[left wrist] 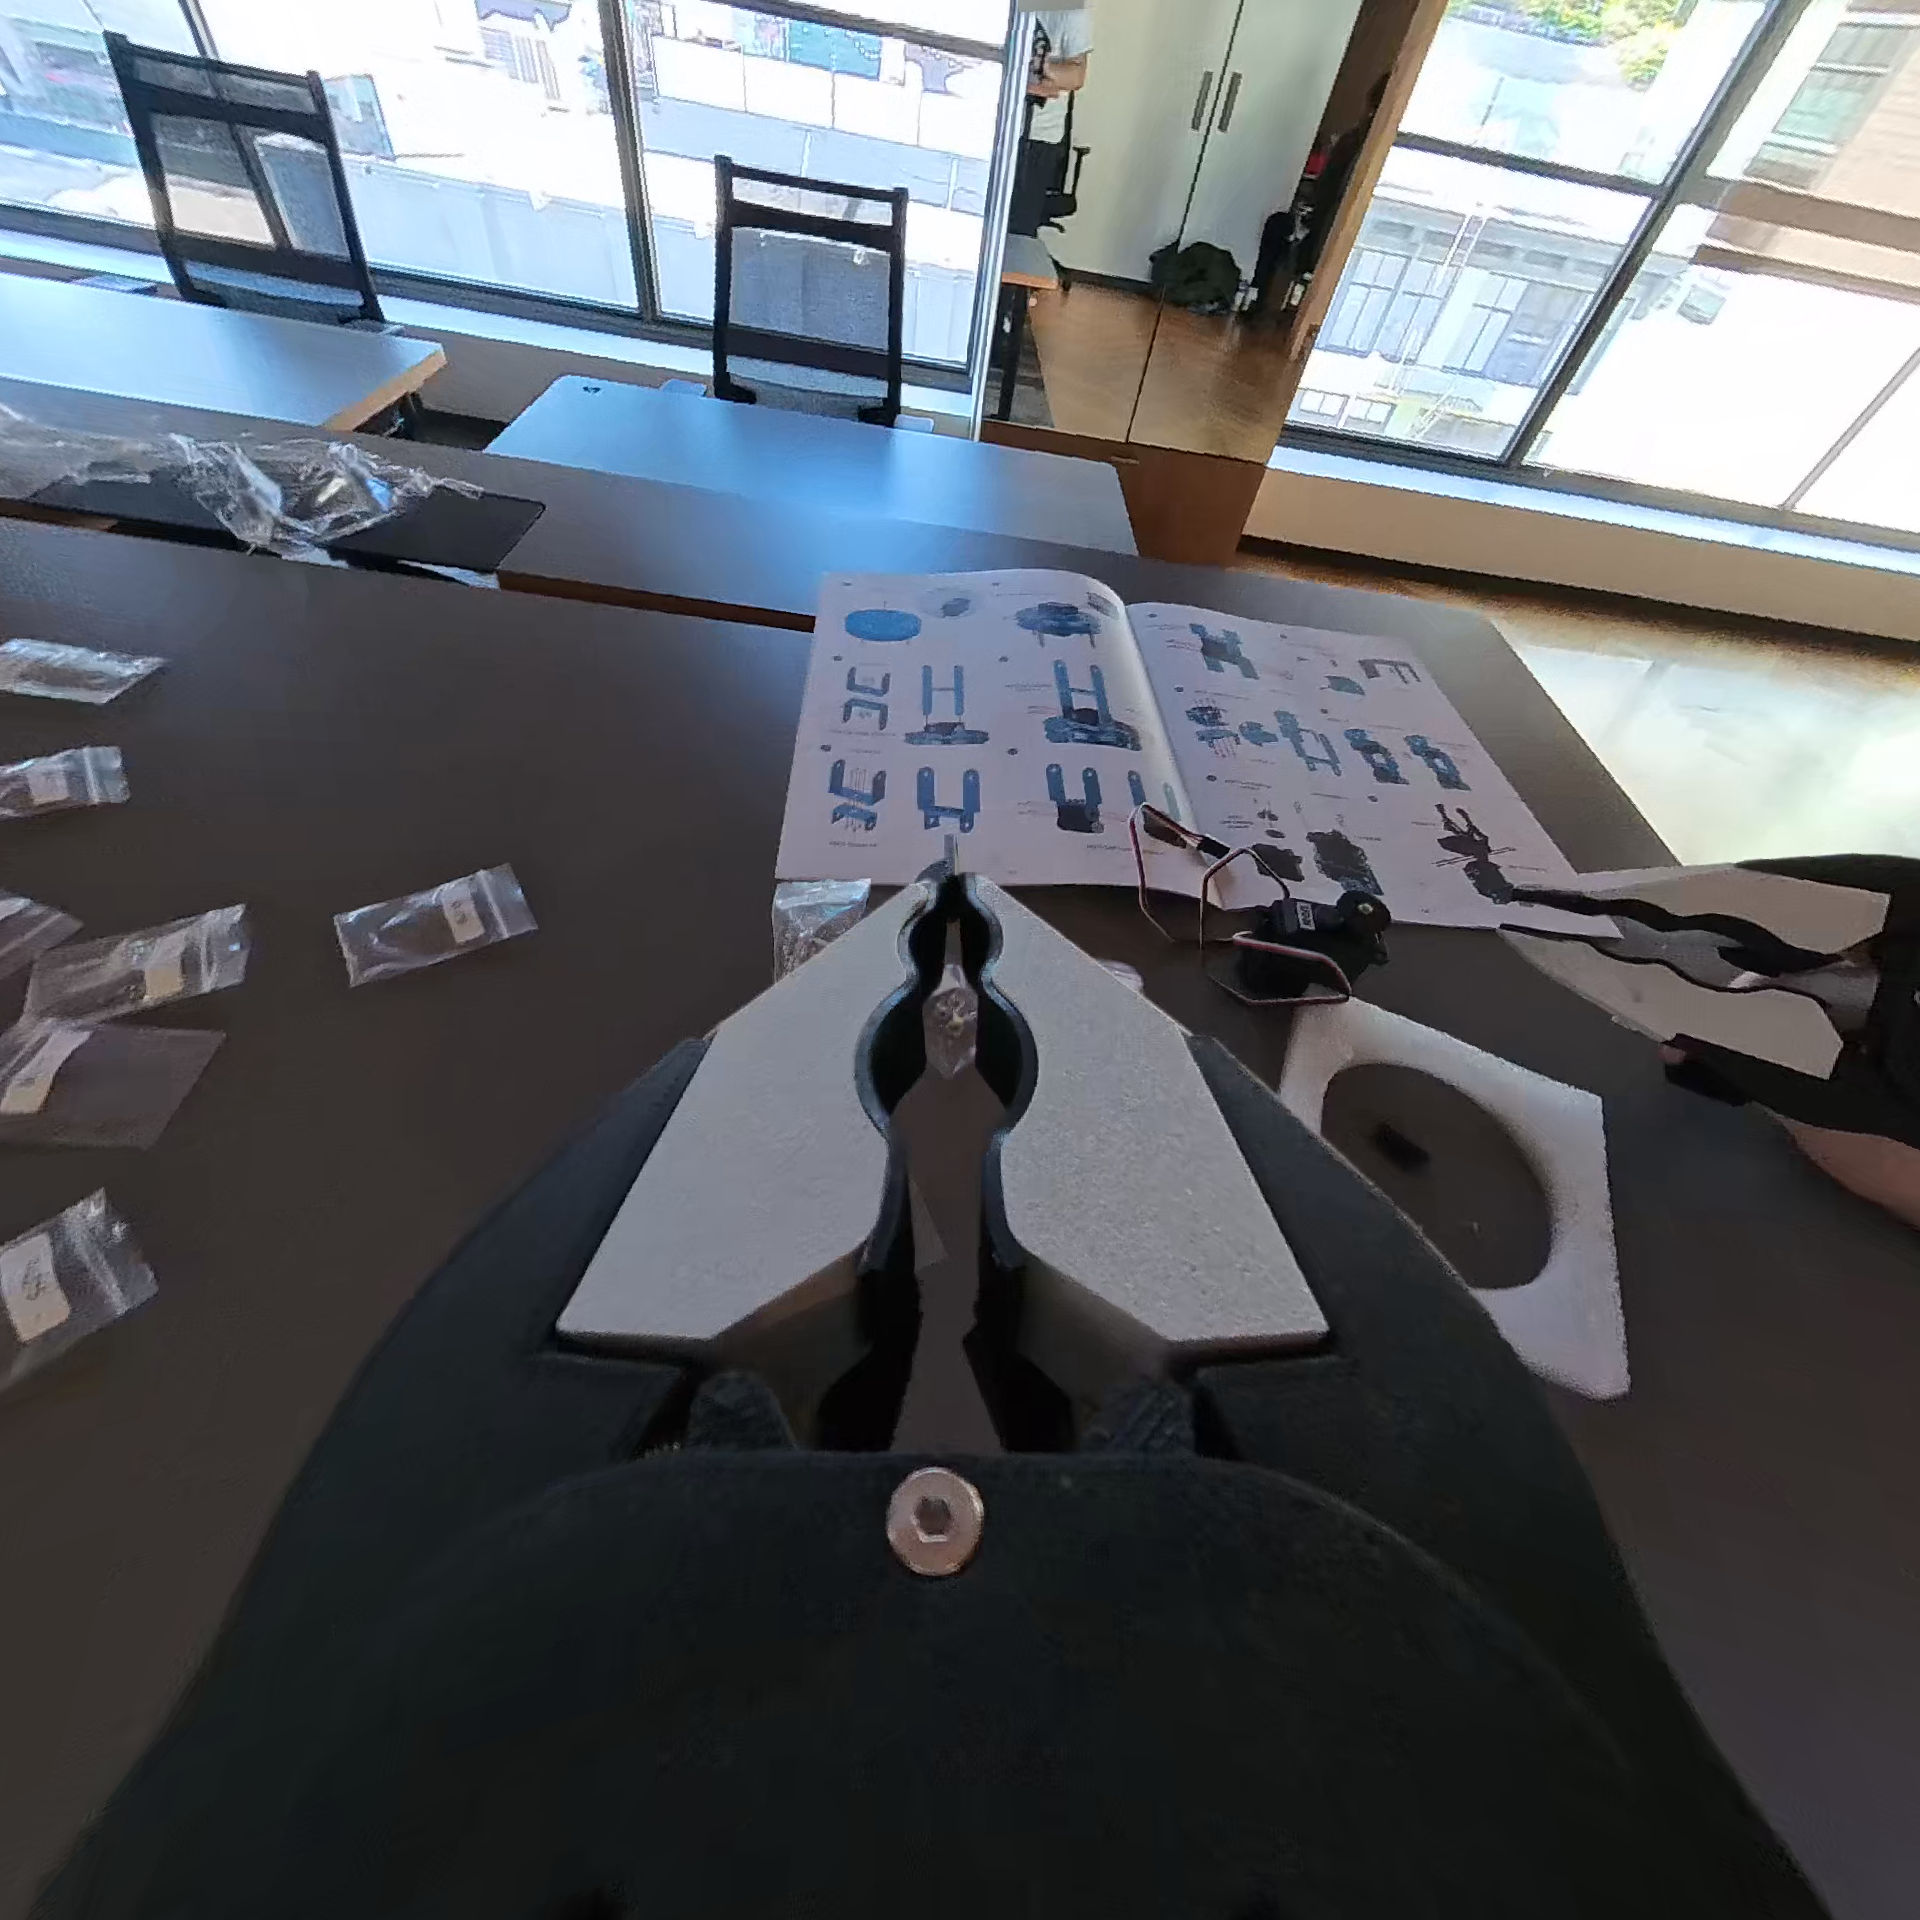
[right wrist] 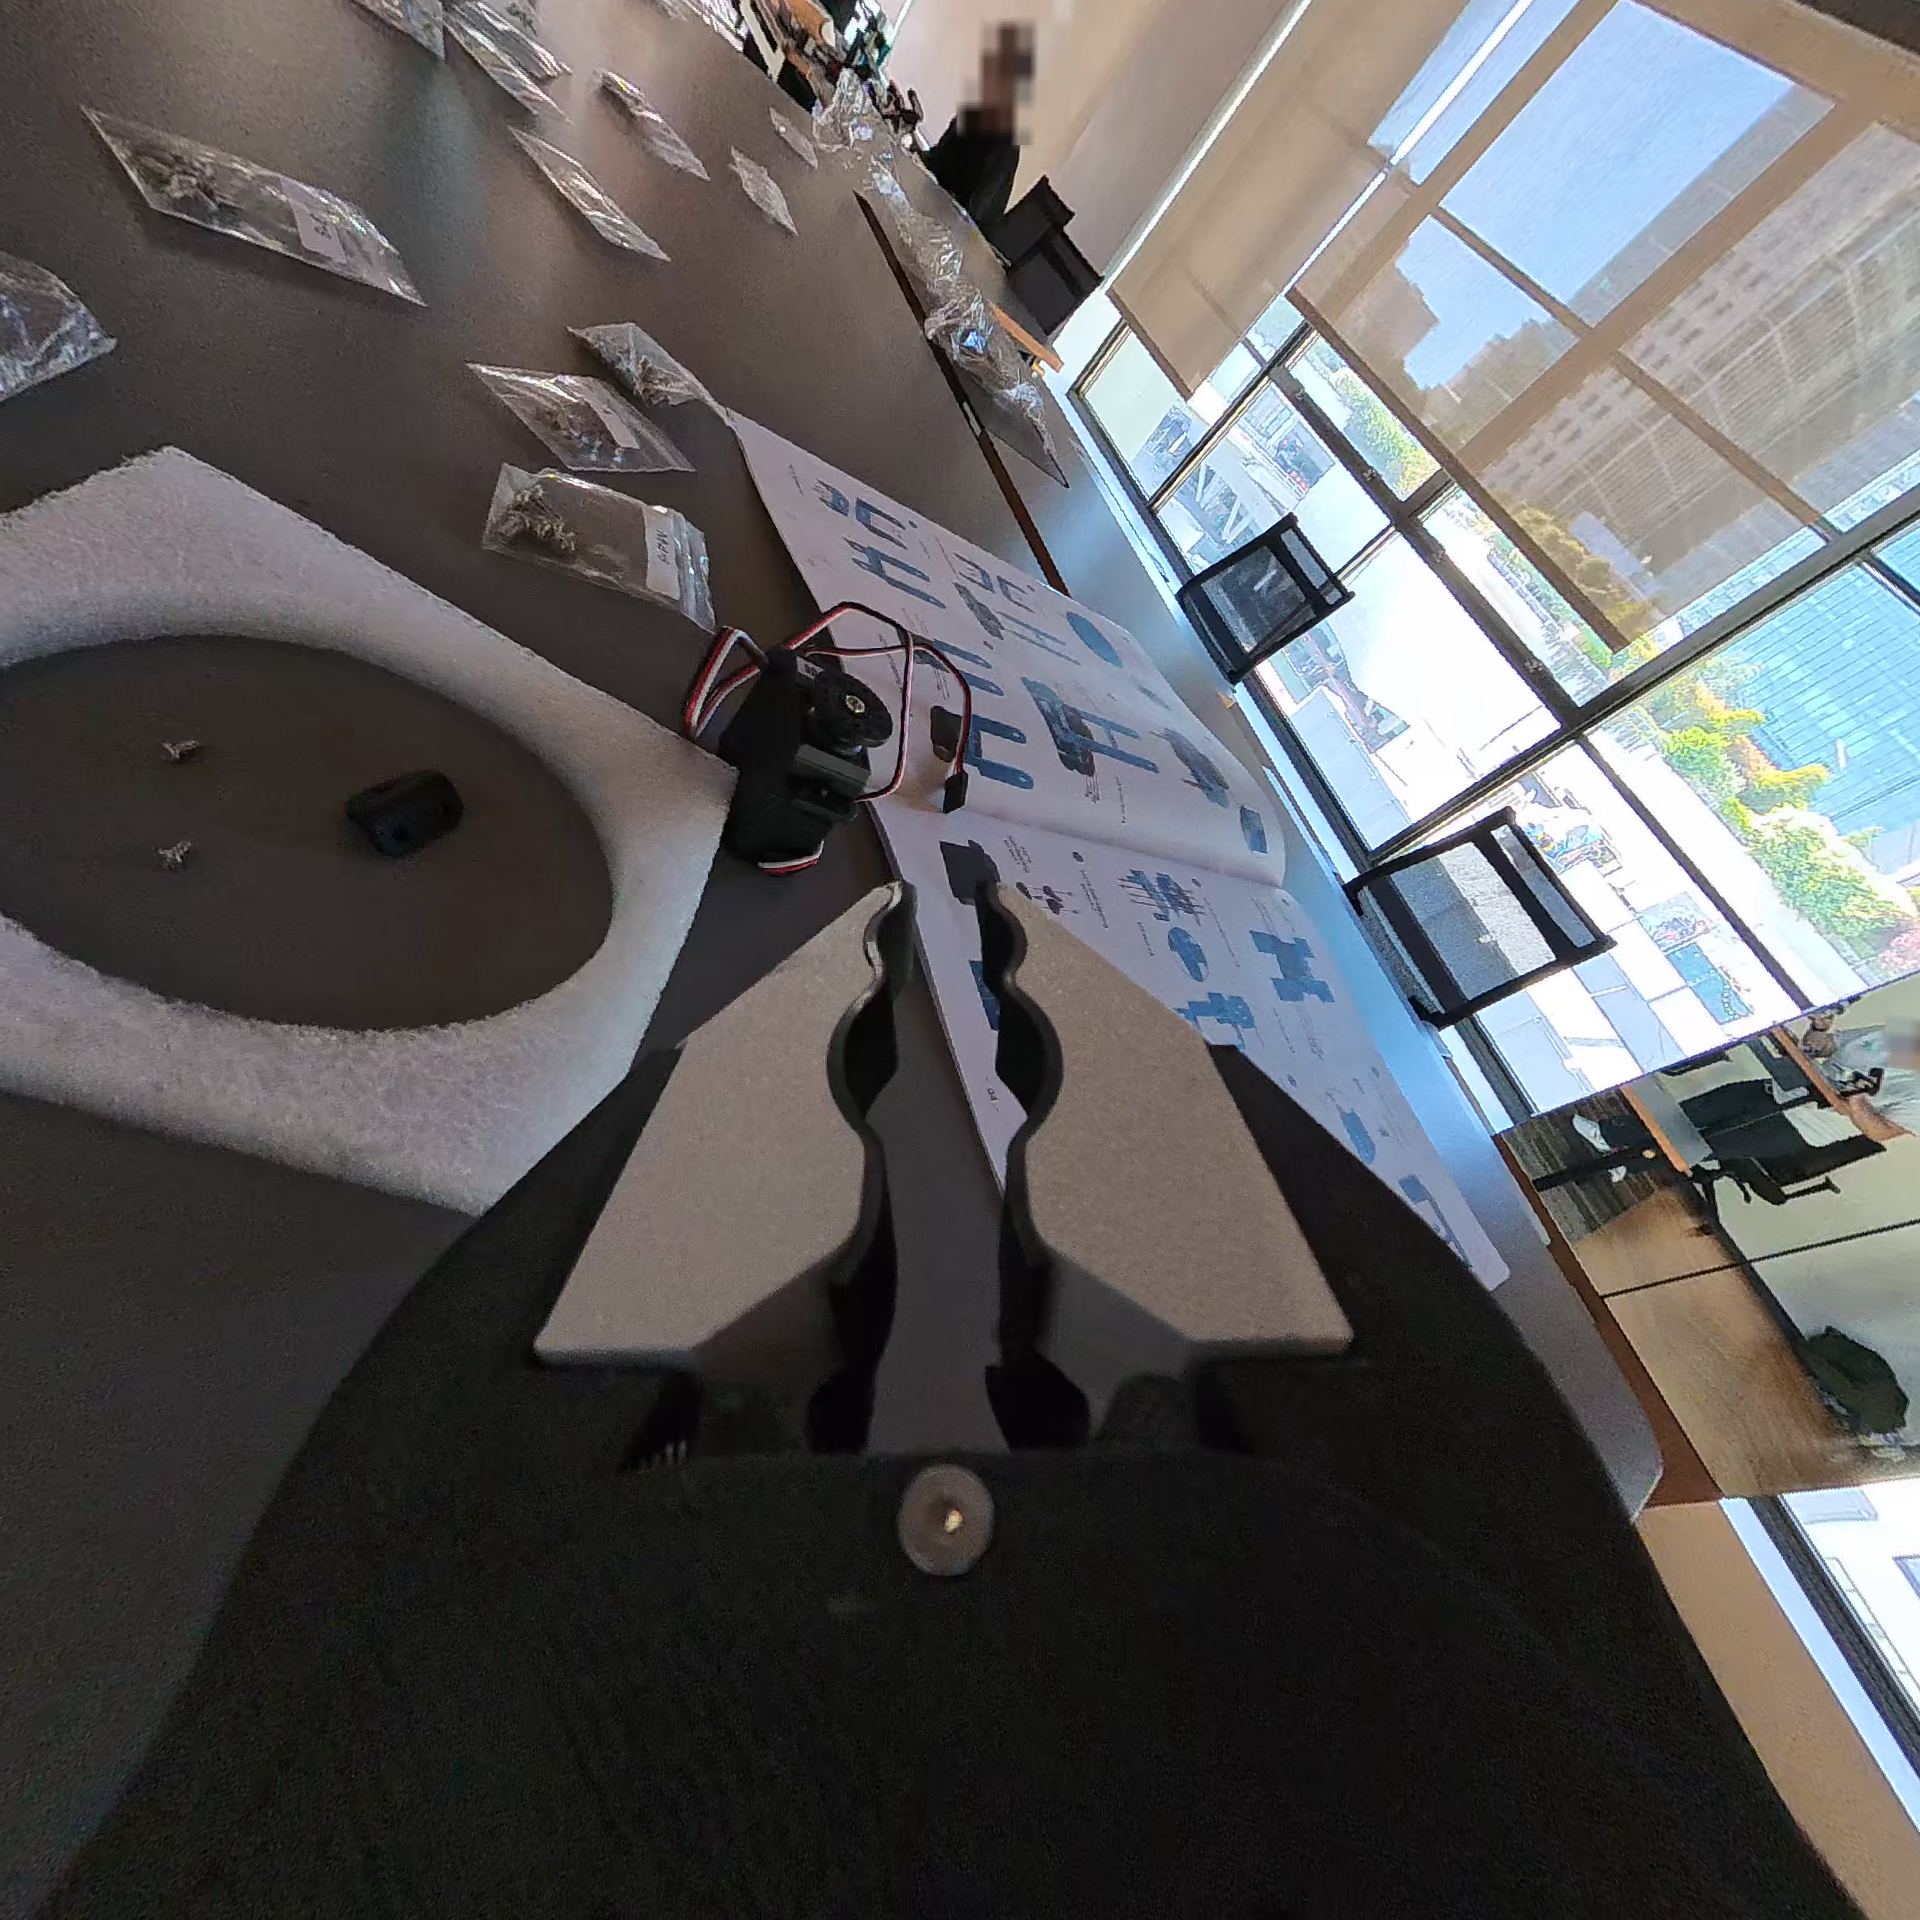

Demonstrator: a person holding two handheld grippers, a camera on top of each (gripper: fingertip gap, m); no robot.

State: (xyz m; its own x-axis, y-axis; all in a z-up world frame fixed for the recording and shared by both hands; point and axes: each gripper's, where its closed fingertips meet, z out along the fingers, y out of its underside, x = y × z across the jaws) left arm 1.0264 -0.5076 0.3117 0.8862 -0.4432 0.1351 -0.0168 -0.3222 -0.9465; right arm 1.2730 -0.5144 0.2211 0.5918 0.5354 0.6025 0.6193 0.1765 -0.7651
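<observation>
Left wrist view: left gripper [left wrist: 951, 883] pinched on a small metal tool [left wrist: 950, 1023], booklet [left wrist: 1039, 727] just past its tips; right gripper [right wrist: 943, 914] narrowly parted, empty, servo [right wrist: 805, 753] just ahead, foam ring [right wrist: 312, 1081] left of its fingers.

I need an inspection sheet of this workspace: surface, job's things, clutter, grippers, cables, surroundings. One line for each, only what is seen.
Surface: dark table, matte.
Job's things: open instruction booklet; black servo beside it; white foam frame with a round cutout, a small black part and two screws inside.
Clutter: small clear bags of hardware; crumpled plastic wrap.
Grippers: left gripper shut on a thin metal tool; right gripper open, empty, above the booklet edge.
Cables: servo lead looped on the booklet.
Surroundings: chairs, large windows.
</observation>
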